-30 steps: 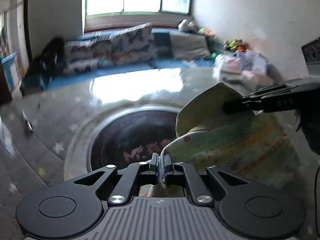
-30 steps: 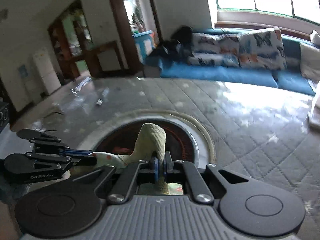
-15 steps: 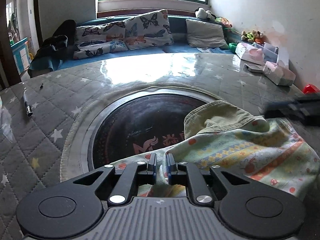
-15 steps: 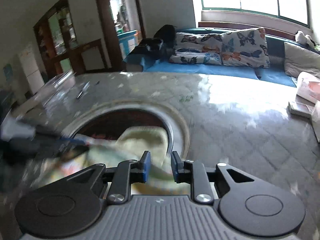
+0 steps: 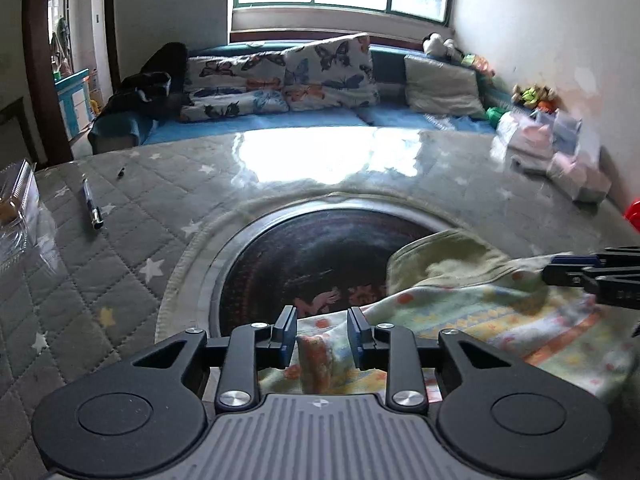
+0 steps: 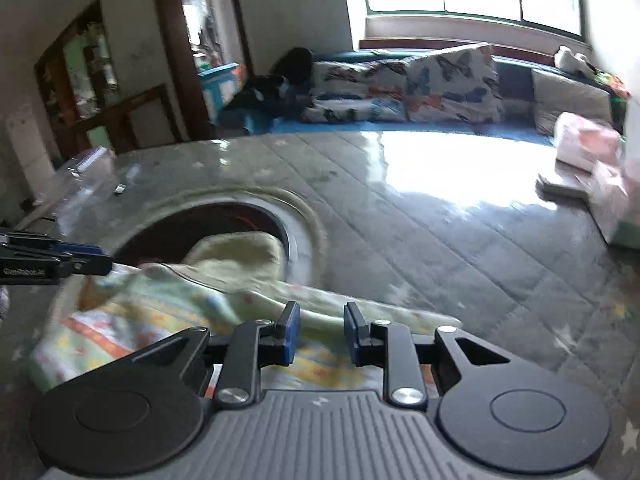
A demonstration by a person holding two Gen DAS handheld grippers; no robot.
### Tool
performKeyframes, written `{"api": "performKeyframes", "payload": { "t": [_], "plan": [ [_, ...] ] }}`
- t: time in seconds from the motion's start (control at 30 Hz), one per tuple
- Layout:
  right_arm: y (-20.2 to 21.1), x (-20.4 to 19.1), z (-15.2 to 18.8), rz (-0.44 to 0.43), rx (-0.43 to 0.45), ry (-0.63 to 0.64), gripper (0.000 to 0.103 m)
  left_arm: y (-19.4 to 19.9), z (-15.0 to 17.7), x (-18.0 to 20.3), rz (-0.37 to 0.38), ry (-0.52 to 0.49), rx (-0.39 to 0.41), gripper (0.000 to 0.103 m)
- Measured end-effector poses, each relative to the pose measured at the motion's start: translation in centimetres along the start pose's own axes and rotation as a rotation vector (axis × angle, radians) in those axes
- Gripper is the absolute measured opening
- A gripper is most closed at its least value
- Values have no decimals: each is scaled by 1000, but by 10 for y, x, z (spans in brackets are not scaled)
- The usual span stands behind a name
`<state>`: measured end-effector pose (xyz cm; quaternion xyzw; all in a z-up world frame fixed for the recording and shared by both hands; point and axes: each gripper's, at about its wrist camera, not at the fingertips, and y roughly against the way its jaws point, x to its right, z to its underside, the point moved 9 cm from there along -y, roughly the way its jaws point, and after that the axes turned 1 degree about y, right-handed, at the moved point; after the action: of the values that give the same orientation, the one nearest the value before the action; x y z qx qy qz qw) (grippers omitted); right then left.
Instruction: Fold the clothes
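On the far left of the table (image 5: 120,280), a pen (image 5: 91,207) is lying well away from the work, and a clear plastic box (image 5: 16,208) is sitting at the edge. Next, in the middle, a dark round plate (image 5: 304,264) is showing in the table top. The little garment (image 5: 480,320) with the bright print is lying flat, partly over that dark round plate and partly on the quilted cover to its right. The left gripper (image 5: 322,334) is hanging just over the near edge of the garment with its jaws wide apart, and it is holding nothing; a small bump of cloth is poking up between them. Further right, the right gripper (image 6: 318,330) is also standing open with nothing in it, just above the garment's other side. The garment looks soft, light and floppy, so it will likely bend and slump when lifted, and a pinch at a corner or hem should work best. Its plain yellow-green part (image 6: 236,252) is folded up near the plate. At the far right, pink and white packs (image 6: 592,160) are sitting near the table edge, well apart from the garment. Nothing seems to be blocking the next fold.
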<state>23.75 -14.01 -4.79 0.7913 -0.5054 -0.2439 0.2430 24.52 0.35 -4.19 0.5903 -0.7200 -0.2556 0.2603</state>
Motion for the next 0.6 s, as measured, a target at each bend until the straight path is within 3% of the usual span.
{"api": "performKeyframes", "payload": {
  "t": [0.17,0.3,0.37,0.5,0.6],
  "plan": [
    [-11,-30,-4,-74,-33,62,24,6,4,33,91,-32,-4,30],
    [-40,-31,-9,-34,-71,73,25,2,10,56,145,-49,-22,30],
    [-46,-26,-15,-33,-72,44,29,1,12,61,159,-53,-27,30],
    [-30,-26,-20,-45,-41,44,30,8,20,68,182,-65,-24,30],
    [-12,-36,-14,-84,-34,74,39,14,28,72,198,-72,-23,30]
  ]
}}
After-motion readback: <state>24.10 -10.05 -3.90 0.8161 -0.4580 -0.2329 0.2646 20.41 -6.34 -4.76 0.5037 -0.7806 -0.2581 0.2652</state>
